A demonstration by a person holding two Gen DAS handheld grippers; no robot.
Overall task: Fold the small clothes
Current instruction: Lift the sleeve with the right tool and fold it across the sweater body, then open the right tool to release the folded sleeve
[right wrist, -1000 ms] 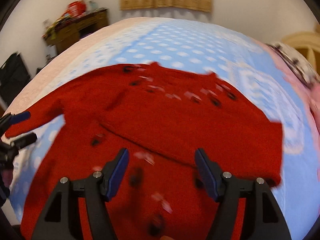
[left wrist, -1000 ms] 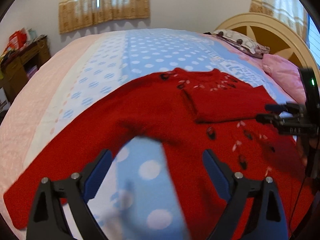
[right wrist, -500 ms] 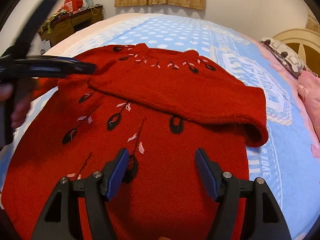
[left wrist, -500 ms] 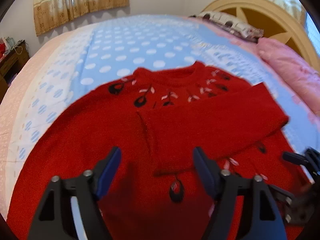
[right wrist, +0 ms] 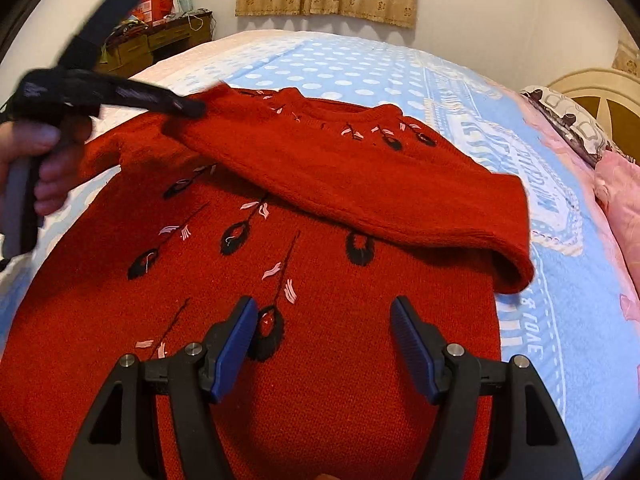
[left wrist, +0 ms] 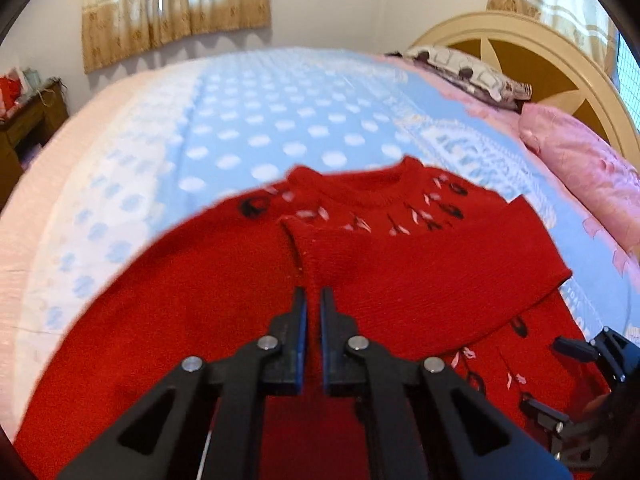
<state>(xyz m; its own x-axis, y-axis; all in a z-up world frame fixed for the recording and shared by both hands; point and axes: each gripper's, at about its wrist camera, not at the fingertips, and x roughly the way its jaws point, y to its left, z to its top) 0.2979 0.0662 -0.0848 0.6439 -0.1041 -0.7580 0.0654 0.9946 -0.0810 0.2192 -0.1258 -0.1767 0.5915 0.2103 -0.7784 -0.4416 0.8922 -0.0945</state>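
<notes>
The left gripper has just closed and now pinches the cuff of the folded sleeve, centre frame. The right gripper hangs released over the sweater (lower centre). Sleeve repositioning probably follows.

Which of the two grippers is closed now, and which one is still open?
The left gripper is closed, its jaws nearly together at the folded sleeve. The right gripper is open, jaws wide apart above the sweater.

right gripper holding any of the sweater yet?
No. In the right wrist view the right gripper has its jaws wide apart above the red sweater, with no fabric pinched between the blue pads.
</notes>
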